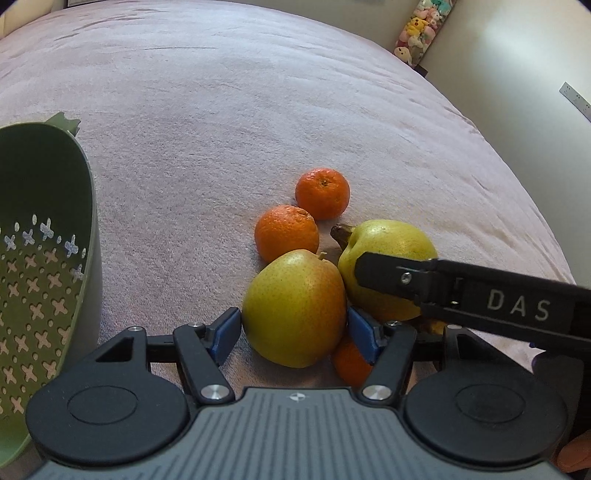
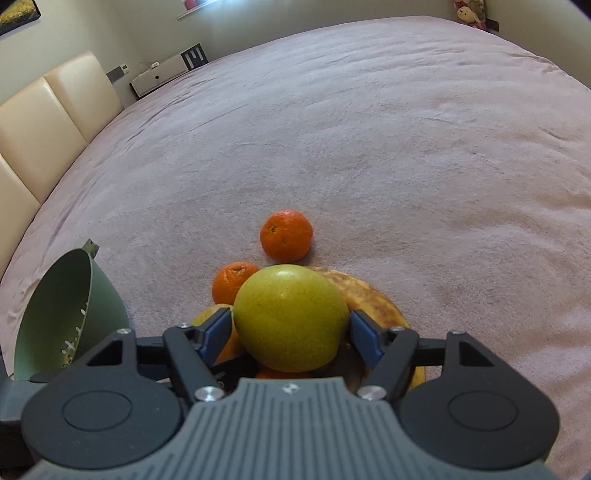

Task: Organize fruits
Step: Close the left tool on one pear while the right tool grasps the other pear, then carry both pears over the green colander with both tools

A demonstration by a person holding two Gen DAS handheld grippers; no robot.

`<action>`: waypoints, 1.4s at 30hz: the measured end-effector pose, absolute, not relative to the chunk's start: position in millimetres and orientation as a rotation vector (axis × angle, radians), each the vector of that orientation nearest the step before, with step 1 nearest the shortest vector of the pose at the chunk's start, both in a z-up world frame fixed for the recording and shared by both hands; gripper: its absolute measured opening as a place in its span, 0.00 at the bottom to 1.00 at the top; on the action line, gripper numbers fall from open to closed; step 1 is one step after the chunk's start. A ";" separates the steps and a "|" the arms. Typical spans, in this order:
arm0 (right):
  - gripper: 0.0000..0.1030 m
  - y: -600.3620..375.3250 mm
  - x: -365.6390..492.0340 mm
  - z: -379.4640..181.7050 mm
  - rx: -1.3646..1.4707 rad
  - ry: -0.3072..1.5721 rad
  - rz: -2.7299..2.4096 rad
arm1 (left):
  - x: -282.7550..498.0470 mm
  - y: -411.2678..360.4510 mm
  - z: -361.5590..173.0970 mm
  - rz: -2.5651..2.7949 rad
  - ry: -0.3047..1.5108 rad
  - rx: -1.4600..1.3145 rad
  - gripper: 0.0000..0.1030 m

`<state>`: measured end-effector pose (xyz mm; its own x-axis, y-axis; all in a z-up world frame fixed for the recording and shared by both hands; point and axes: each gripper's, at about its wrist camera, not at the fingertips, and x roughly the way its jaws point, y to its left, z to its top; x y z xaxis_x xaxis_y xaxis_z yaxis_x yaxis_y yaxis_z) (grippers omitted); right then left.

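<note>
My left gripper (image 1: 294, 328) is shut on a yellow-red pear (image 1: 295, 308), with a blue pad on each side of it. My right gripper (image 2: 290, 328) is shut on a yellow-green pear (image 2: 290, 317); in the left wrist view its black finger (image 1: 406, 277) crosses that pear (image 1: 391, 240). Two mandarins (image 1: 286, 232) (image 1: 322, 192) lie just beyond on the pink blanket (image 1: 258, 92). A third mandarin (image 1: 351, 363) is half hidden under the left gripper. A banana (image 2: 373, 295) lies under the right pear. A green perforated colander (image 1: 40, 240) is tipped on its side at the left.
The blanket covers a bed that stretches far ahead. A cream padded headboard (image 2: 48, 110) runs along the left in the right wrist view. Plush toys (image 1: 421, 29) hang on the far wall. A white box (image 2: 159, 75) sits beyond the bed.
</note>
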<state>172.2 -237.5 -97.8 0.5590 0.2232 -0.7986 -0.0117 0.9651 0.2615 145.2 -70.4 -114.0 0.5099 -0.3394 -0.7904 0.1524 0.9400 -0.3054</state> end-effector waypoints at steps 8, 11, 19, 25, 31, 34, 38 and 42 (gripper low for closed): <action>0.68 -229.3 173.7 -100.5 0.199 0.957 0.141 | 144.9 -69.1 -113.5 -0.308 0.989 -0.214 0.71; 0.66 -231.3 173.9 -99.3 0.190 0.955 0.128 | 143.8 -67.5 -113.0 -0.310 0.988 -0.217 0.71; 0.65 -236.8 170.1 -94.3 0.241 0.946 0.121 | 137.9 -68.0 -105.7 -0.302 0.967 -0.205 0.70; 0.65 -236.1 164.7 -83.3 0.244 0.922 0.118 | 133.5 -61.9 -97.6 -0.274 0.957 -0.222 0.70; 0.65 -236.8 155.6 -67.2 0.247 0.871 0.123 | 123.6 -55.5 -76.0 -0.279 0.895 -0.242 0.70; 0.65 -238.2 148.6 -54.7 0.256 0.841 0.120 | 117.4 -51.4 -62.2 -0.278 0.863 -0.258 0.70; 0.65 -238.8 137.2 -40.9 0.266 0.806 0.130 | 105.8 -45.1 -41.3 -0.269 0.814 -0.261 0.70; 0.65 -234.8 126.6 -28.1 0.291 0.779 0.166 | 90.2 -36.0 -21.0 -0.244 0.777 -0.242 0.70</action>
<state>126.6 -234.8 -28.1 0.7014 0.2534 -0.6662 -0.0399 0.9472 0.3182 90.2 -36.0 -21.0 0.6875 -0.3044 -0.6593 0.1276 0.9444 -0.3030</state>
